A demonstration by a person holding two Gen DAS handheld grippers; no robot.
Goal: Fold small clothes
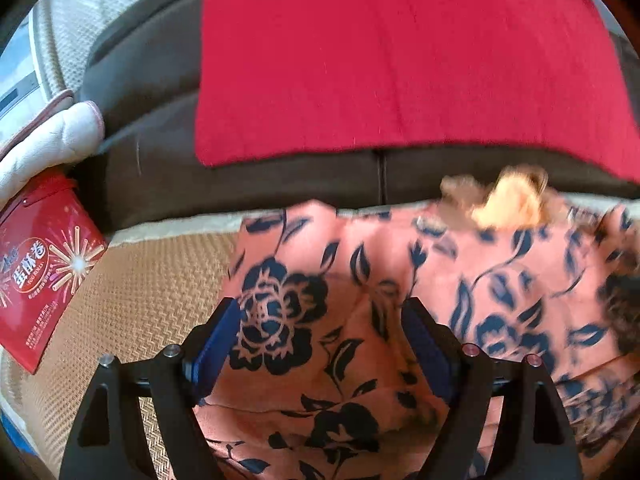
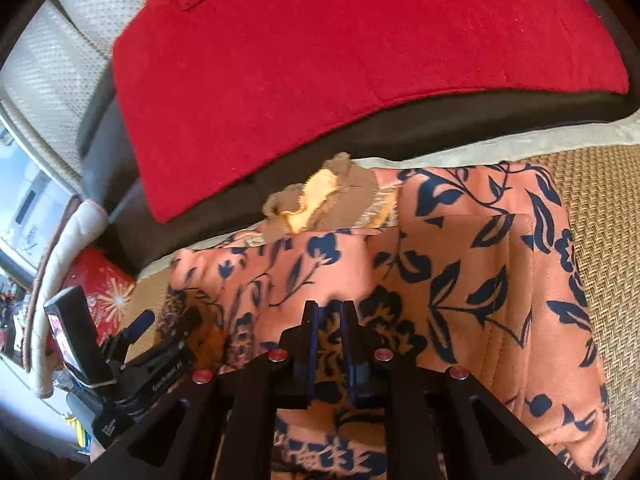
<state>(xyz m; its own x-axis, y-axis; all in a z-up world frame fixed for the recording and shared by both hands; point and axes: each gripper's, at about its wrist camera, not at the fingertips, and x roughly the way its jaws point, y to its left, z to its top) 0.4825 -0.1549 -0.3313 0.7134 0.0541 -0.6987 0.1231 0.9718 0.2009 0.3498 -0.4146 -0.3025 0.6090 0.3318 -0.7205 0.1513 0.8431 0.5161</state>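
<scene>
- Dark brown leather sofa (image 1: 168, 152) filling the background, its seat covered by a tan woven mat (image 2: 600, 216).
- Large flat red cloth (image 1: 400, 60) draped over the sofa back, well behind the work area.
- Salmon-pink garment with dark navy flower and leaf print (image 2: 460, 248) spread on the woven mat, rumpled along its left side, flatter on the right; a tan fuzzy patch with a yellow centre (image 2: 320, 196) sitting at its far edge.
- Red printed snack box (image 1: 44, 272) lying on the mat, off to the left of the garment, beside a cream quilted cushion (image 1: 44, 148).
- Left gripper (image 1: 320, 344) hanging over the garment's left part, both blue-padded jaws standing wide apart, with cloth below them but nothing pinched.
- Right gripper (image 2: 330, 312) low on the cloth, jaws nearly together; printed fabric seems caught in the narrow slot between them, so probably clamped on a fold of the garment.
- Step in hand, as a judgement: mid-fold, 1 side pinched, the other side free.
- Next move likely calls for settling the open left jaws onto a free edge, closing, then carrying both pinches across together to keep the fold square.
</scene>
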